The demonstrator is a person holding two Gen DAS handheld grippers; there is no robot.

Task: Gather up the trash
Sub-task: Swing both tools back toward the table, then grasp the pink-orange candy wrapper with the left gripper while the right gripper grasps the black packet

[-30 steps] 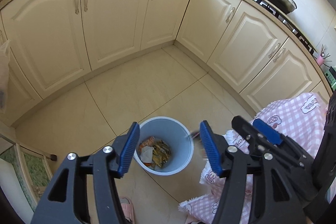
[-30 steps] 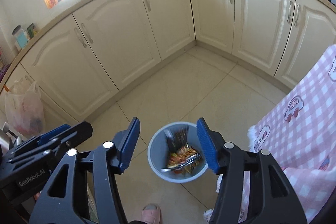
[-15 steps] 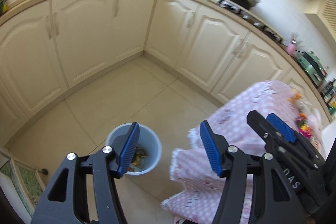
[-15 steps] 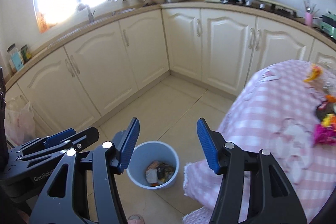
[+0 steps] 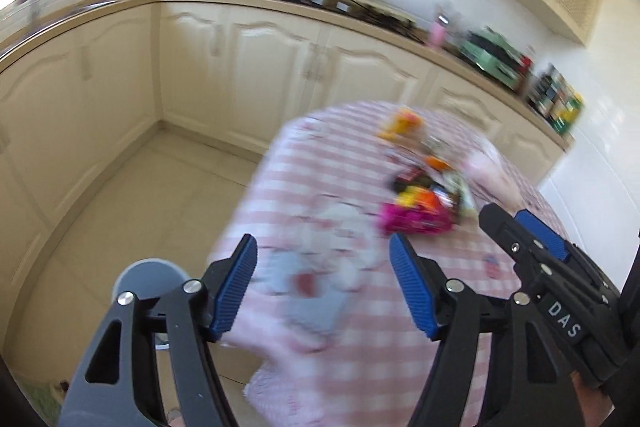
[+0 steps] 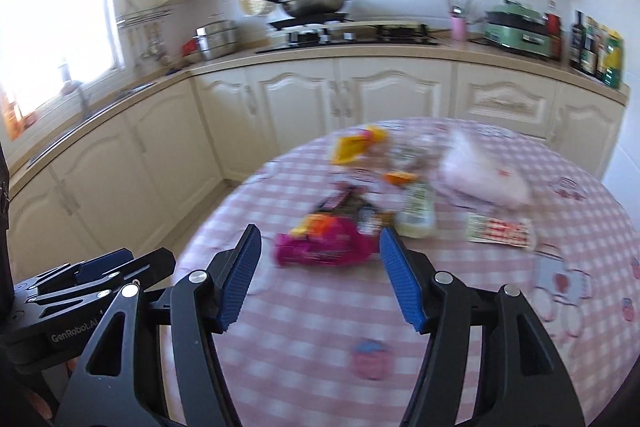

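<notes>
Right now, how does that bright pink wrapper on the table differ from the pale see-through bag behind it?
The pink wrapper is vivid magenta and opaque; the pale bag is whitish and translucent. The pink wrapper lies nearest the right gripper; the pale bag sits farther back. The pale bag looks bulkier, the pink wrapper flatter. Both rest on the checked tablecloth, untouched.

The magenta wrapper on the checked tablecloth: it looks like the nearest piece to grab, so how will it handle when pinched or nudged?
The magenta wrapper looks crumpled and thin, so it is probably floppy and will fold under the pads. It seems light for its size and likely slides on the tablecloth if pushed. Other wrappers touch it, so they may shift too. Motion blur hides its finish.
</notes>
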